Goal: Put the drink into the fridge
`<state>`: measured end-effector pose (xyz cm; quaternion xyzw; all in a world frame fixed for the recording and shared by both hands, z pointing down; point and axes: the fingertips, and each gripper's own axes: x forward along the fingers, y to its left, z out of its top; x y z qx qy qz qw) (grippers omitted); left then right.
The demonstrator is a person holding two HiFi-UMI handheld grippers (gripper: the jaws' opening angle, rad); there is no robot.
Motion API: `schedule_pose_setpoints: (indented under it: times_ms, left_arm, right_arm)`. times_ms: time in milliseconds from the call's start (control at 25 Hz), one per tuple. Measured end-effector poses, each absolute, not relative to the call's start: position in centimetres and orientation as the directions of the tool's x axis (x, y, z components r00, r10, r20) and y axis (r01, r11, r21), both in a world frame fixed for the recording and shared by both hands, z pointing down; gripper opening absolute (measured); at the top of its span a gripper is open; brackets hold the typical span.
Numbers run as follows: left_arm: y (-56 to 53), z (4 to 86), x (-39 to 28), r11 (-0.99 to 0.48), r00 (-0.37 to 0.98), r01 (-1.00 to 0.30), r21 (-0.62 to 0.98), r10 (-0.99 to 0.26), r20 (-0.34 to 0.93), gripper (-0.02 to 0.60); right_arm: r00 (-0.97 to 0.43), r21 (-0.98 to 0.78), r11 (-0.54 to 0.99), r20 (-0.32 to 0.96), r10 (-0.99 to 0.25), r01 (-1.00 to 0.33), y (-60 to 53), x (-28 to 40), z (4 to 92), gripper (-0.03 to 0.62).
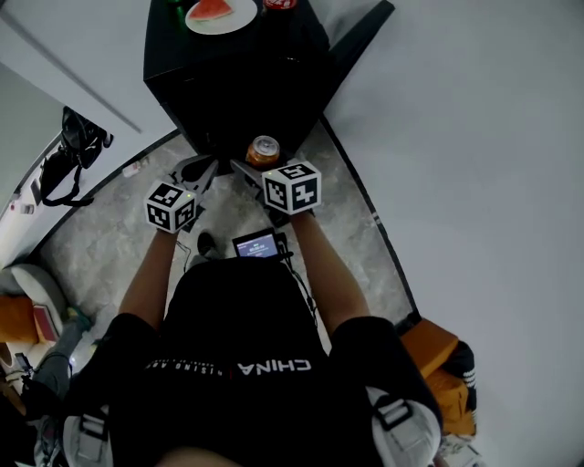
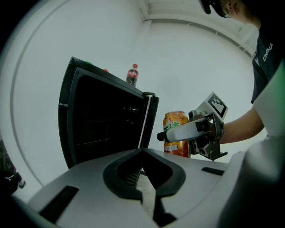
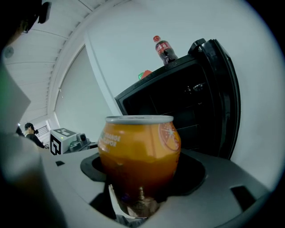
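Observation:
An orange drink can (image 1: 265, 150) stands upright in my right gripper (image 1: 258, 165), which is shut on it just in front of the black fridge (image 1: 233, 77). In the right gripper view the can (image 3: 140, 150) fills the space between the jaws, with the fridge's dark interior (image 3: 178, 104) behind it. The fridge door (image 1: 358, 36) hangs open to the right. My left gripper (image 1: 203, 173) hovers left of the can, shut and holding nothing. In the left gripper view its jaws (image 2: 142, 152) meet; the can (image 2: 176, 133) and the right gripper (image 2: 202, 131) lie to the right of the open fridge (image 2: 102, 120).
On the fridge top sit a cola bottle (image 3: 163, 50) and a plate with a watermelon slice (image 1: 221, 15). A black bag (image 1: 68, 155) lies on the floor at left, orange items (image 1: 440, 365) at lower right. A white wall runs along the right.

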<state>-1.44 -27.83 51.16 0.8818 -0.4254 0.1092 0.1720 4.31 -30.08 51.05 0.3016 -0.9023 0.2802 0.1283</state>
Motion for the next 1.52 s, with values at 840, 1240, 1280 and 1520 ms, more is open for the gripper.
schedule_pose_setpoints:
  times_ms: [840, 1240, 1280, 1520]
  left_arm:
    - [-31.0, 50.2, -5.0, -0.640, 0.671, -0.738, 0.212, -0.667, 0.323, 0.012]
    - [-31.2, 50.4, -5.6, -0.626, 0.658, -0.750, 0.212, -0.676, 0.332, 0.012]
    - [-31.3, 50.4, -5.6, -0.625, 0.657, -0.751, 0.213, -0.677, 0.332, 0.012]
    - [-31.5, 50.8, -5.6, -0.615, 0.646, -0.760, 0.210, -0.681, 0.344, 0.012]
  right_arm:
    - [-0.748, -0.385, 0.643, 0.401, -0.529, -0.662, -32.4, 0.3, 49.9, 0.348]
    - [-0.757, -0.398, 0.647, 0.405, -0.512, -0.650, -32.7, -0.1, 50.1, 0.348]
    - [-0.759, -0.400, 0.648, 0.407, -0.509, -0.649, -32.7, -0.2, 50.3, 0.348]
    - [-0.758, -0.385, 0.660, 0.430, -0.490, -0.645, -33.8, -0.1, 51.4, 0.348]
